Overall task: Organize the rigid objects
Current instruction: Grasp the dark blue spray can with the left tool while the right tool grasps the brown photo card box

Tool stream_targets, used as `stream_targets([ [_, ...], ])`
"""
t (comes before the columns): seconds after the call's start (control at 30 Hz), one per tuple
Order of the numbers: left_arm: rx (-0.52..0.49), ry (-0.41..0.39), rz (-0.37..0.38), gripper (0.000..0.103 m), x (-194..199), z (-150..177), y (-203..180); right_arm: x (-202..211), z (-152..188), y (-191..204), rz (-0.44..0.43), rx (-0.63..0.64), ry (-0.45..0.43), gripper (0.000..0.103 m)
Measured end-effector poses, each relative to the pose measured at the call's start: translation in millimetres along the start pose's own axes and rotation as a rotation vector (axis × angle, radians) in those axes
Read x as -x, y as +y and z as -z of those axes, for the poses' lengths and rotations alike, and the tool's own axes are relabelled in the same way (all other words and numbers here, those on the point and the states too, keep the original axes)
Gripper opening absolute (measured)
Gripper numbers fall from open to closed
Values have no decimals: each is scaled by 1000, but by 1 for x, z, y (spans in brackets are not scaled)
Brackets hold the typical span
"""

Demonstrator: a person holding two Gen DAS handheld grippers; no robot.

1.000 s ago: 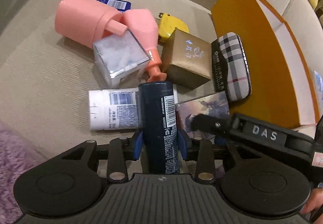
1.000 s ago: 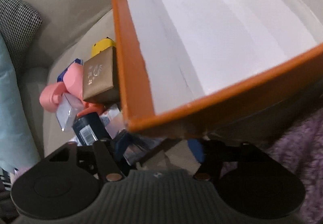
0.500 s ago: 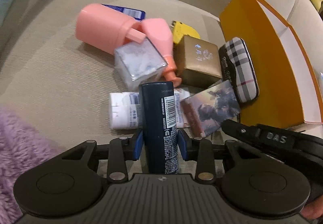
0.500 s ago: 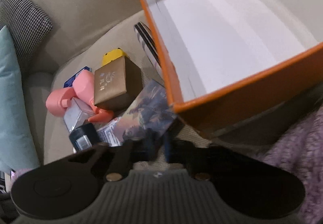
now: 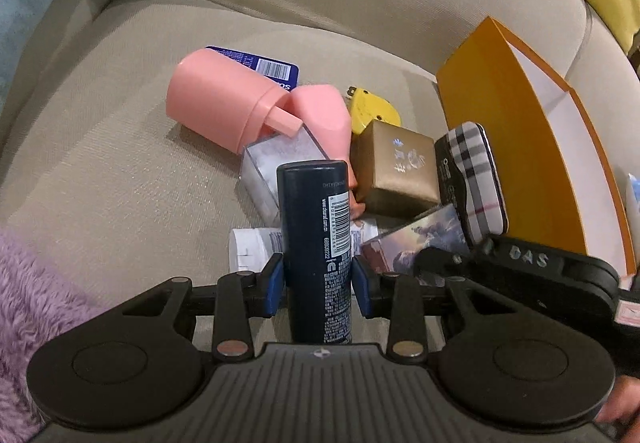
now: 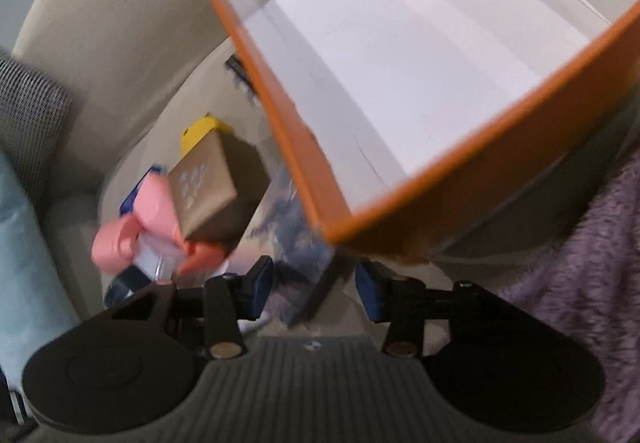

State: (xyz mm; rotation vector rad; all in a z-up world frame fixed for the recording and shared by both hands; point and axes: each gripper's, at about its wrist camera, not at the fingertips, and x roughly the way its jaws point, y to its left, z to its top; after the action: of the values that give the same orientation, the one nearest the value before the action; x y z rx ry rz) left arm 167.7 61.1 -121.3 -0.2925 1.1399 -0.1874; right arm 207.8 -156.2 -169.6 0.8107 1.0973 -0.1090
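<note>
Left gripper (image 5: 318,285) clamped on the dark blue bottle (image 5: 316,239), above the sofa's clutter.
Right gripper (image 6: 314,287) stands apart around the picture card (image 6: 296,239); only its blurred view shows inside the orange box (image 6: 400,55).

We note the can (image 5: 316,239) in front of the pile on the sofa seat (image 5: 120,163). Behind it lie the clear cube (image 5: 272,163) and pump bottle (image 5: 224,103). To their right sits the square box (image 5: 396,167), then the checked case (image 5: 476,175), leaning against the open box (image 5: 520,147).
</note>
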Motion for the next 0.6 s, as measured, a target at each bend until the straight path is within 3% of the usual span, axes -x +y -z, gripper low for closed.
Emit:
stream_targets([
  [0.03, 6, 2, 10, 40, -1, -1, 2, -4, -1, -1, -12, -26, -7, 60],
  [0.13, -2, 2, 29, 40, -5, -3, 2, -13, 1, 5, -13, -42, -33, 68],
  [0.37, 21, 10, 60, 39, -8, -4, 6, -11, 8, 1, -10, -22, -51, 68],
  [0.4, 19, 9, 59, 39, -7, -4, 6, -9, 9, 2, -7, -15, -51, 66],
  [0.43, 16, 7, 57, 39, -7, -3, 6, -5, 11, 5, 8, -8, -68, 52],
  [0.53, 23, 5, 55, 39, -5, 0, 8, 10, 17, 4, -7, 24, -104, 38],
  [0.6, 25, 5, 51, 39, -5, 1, 8, 18, 18, 4, -26, 42, -109, 34],
])
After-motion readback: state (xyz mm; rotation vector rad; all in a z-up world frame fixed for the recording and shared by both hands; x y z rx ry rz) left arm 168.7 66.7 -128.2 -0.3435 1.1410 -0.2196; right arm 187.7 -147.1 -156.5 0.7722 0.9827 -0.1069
